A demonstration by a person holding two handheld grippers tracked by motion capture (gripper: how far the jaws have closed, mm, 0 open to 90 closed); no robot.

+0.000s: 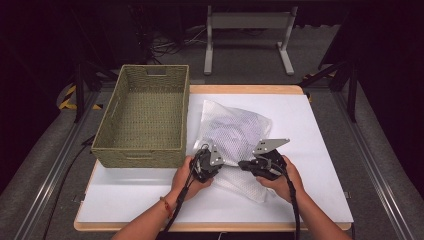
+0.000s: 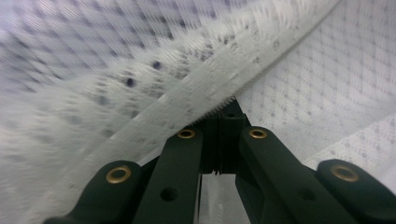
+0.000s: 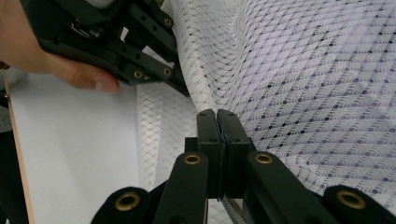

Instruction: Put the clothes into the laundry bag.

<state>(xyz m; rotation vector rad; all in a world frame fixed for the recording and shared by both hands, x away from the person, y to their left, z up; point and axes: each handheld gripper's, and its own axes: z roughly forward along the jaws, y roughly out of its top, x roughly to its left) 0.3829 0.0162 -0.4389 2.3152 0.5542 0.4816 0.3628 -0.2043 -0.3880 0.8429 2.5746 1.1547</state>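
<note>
A white mesh laundry bag (image 1: 235, 131) with something pale purple inside lies on the white tabletop (image 1: 310, 165), right of the basket. My left gripper (image 1: 222, 161) is at the bag's near edge, shut on the bag's zipper band (image 2: 196, 93); in the left gripper view the jaws of the left gripper (image 2: 227, 112) meet at that band. My right gripper (image 1: 242, 165) comes in from the right, close to the left one. In the right gripper view the right gripper (image 3: 217, 114) is shut on a fold of the mesh bag (image 3: 303, 84), with the left gripper (image 3: 183, 89) just beyond.
An empty woven basket (image 1: 137, 157) stands at the table's left side, touching the bag's left edge. A grey metal frame (image 1: 247, 22) stands on the floor behind the table. Bare white tabletop lies in front of and to the right of my hands.
</note>
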